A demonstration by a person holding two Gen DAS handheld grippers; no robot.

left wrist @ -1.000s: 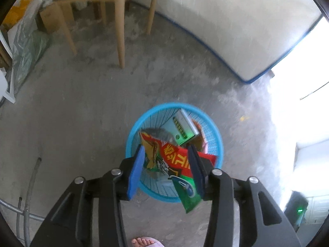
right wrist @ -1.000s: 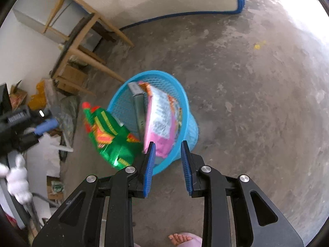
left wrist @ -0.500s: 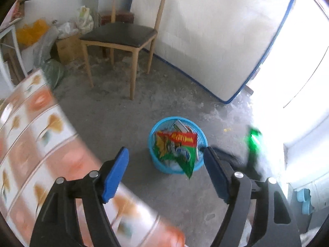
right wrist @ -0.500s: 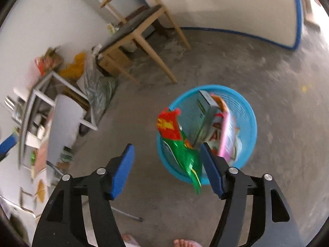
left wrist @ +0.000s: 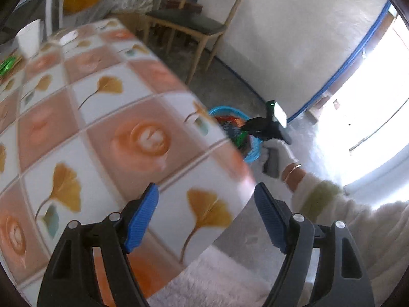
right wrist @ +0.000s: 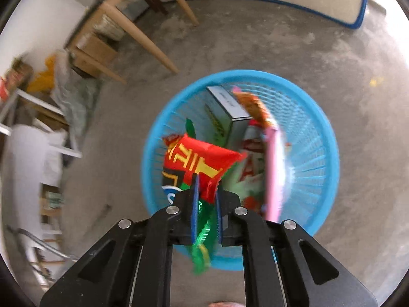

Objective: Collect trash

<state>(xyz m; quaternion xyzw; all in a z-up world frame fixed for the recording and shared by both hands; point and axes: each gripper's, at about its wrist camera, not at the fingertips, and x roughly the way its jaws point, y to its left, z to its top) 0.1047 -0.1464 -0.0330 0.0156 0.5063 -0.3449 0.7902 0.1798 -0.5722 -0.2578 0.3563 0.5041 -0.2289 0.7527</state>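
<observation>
My right gripper (right wrist: 206, 179) points down over the blue mesh basket (right wrist: 329, 153) on the concrete floor. Its jaws are closing, and the blue pads pinch the lower part of a red and green snack bag (right wrist: 199, 158) that hangs over the basket's near rim. Inside the basket lie a grey-green box (right wrist: 227, 105) and a pink packet (right wrist: 272, 174). My left gripper (left wrist: 205, 192) is open and holds nothing. It hovers above the corner of a table with a tile-patterned cloth (left wrist: 102, 128). The left wrist view shows the basket (left wrist: 253, 153) past the table edge, with a gloved hand (left wrist: 278, 148) at it.
A wooden chair (left wrist: 186, 23) stands against the white wall beyond the table, its legs (right wrist: 133, 25) near the basket. Bags, boxes and a white rack crowd the left side. A white cup (left wrist: 28, 38) and a green wrapper (left wrist: 7, 64) sit on the table's far end.
My left gripper let the red and green bag go at the basket and swung up over the table. My right gripper opened, dropped closer over the basket and closed on that bag.
</observation>
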